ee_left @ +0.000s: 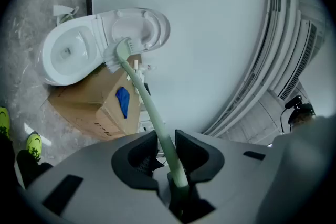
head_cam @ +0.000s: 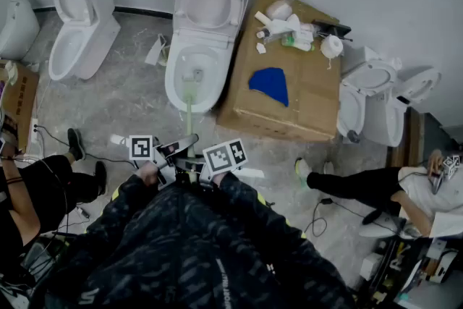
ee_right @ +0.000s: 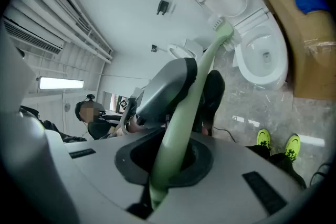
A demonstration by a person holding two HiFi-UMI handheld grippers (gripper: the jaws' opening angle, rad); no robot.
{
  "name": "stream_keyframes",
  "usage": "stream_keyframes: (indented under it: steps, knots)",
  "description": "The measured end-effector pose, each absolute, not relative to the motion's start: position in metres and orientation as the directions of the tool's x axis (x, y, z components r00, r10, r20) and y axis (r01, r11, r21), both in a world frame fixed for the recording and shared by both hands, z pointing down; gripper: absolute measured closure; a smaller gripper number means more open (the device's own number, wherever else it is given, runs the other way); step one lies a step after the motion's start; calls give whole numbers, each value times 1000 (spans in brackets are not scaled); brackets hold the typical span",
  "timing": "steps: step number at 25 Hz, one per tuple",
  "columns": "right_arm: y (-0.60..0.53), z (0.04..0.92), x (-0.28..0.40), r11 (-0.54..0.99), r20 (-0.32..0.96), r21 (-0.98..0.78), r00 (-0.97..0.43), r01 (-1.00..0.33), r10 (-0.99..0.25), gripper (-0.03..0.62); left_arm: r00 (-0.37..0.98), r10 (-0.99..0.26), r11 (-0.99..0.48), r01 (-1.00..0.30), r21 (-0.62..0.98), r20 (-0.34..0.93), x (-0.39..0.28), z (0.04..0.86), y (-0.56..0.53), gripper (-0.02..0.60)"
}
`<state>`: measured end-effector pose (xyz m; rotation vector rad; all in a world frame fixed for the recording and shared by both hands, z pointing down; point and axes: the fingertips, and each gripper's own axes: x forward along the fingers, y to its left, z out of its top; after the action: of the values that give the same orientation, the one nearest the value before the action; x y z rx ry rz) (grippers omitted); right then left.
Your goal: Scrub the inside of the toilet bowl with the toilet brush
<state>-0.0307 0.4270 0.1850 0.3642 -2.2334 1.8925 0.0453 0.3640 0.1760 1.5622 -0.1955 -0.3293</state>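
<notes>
Left gripper (ee_left: 166, 140) and right gripper (ee_right: 171, 155) both pinch the pale green handle of the toilet brush (head_cam: 189, 109), and its bristly end is over the middle of the open white toilet bowl (head_cam: 172, 85), beside a brown box (head_cam: 307, 99).

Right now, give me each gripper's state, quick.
Left gripper: closed on the toilet brush handle.
Right gripper: closed on the toilet brush too.
</notes>
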Motion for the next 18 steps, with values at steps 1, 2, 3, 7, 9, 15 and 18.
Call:
stream_keyframes:
  steps: [1,2,3,7,9,15,18]
  knots:
    - [427,185,-32,156,301,-939,-951,-308,-64,576,941,-326,-21,88,996,-90,45,175,364,480]
    - [426,185,-33,157,301,-938,-951,-308,-65,576,941,-326,-20,91,996,-93,44,174,364,480]
    - [426,186,-33,157,301,-938,-951,-308,-65,576,941,-325,-22,93,995,-95,44,174,364,480]
    - [425,186,-35,144,299,-941,-952,-305,-68,576,943,-318,-38,91,995,-98,42,176,362,480]
    - [424,186,-36,136,294,-944,-953,-301,-71,576,943,-318,-30,91,995,-95,41,178,362,480]
    - [421,188,-44,115,310,-942,-948,-317,-75,576,943,-319,-2,100,995,-96,35,180,360,480]
    - [421,192,-48,120,333,-933,-940,-340,-72,576,946,-311,-8,94,996,-92,29,182,359,480]
